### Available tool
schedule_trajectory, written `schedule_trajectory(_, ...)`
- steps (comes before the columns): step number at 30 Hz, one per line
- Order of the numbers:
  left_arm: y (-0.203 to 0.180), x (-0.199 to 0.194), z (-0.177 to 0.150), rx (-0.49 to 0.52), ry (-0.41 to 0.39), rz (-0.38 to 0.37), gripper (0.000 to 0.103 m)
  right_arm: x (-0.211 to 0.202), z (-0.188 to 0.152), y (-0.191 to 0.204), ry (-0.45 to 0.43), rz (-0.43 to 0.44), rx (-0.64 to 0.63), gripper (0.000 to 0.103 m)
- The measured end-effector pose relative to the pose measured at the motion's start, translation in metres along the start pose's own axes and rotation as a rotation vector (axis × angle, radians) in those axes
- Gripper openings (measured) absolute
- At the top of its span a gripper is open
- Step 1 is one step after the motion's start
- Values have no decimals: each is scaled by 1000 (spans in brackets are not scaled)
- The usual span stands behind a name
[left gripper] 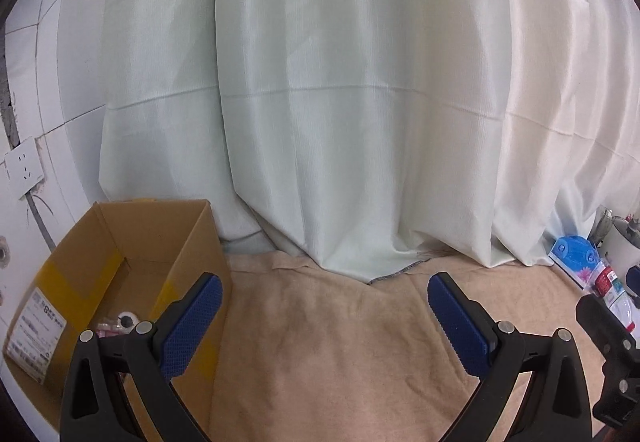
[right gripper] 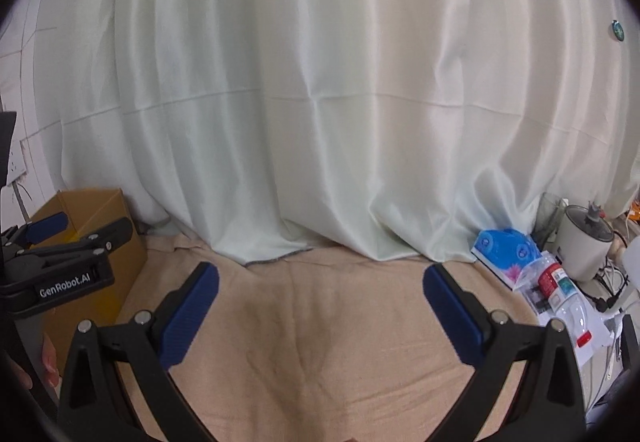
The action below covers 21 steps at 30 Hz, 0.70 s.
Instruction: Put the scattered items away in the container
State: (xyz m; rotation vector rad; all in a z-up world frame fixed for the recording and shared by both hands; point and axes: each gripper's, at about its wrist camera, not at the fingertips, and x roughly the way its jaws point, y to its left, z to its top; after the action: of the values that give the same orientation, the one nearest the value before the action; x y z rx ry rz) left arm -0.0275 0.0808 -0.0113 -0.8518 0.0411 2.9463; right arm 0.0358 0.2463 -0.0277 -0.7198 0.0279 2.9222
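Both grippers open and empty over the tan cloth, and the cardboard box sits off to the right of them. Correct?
Not quite: the box sits to the left, not the right; the left wrist view shows it beside the left gripper. The rest holds: left and right gripper are open and empty over the tan cloth.

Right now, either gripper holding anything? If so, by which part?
Nothing held. The left gripper and the right gripper are both open, only bare beige cloth between their fingers.
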Motion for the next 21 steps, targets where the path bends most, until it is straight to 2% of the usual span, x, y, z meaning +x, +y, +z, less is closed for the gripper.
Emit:
schedule_trajectory(5,-4,-4,-25,56,39,39,103,-5,-10,1,19,15,-5,103)
schedule_trajectory(8,-7,-10,-32,78,55,36,103,-9,-15,5,38,23,-14,103)
schedule_trajectory(15,6,-37,-35,17,24,28,103,4,-26,16,146,19,-25,103)
schedule_trajectory(17,9,-44,-36,16,17,16,103,5,-29,18,150,10,-34,103)
schedule_trajectory(21,10,-53,-37,39,-6,49,103,5,-31,18,155,28,-25,103)
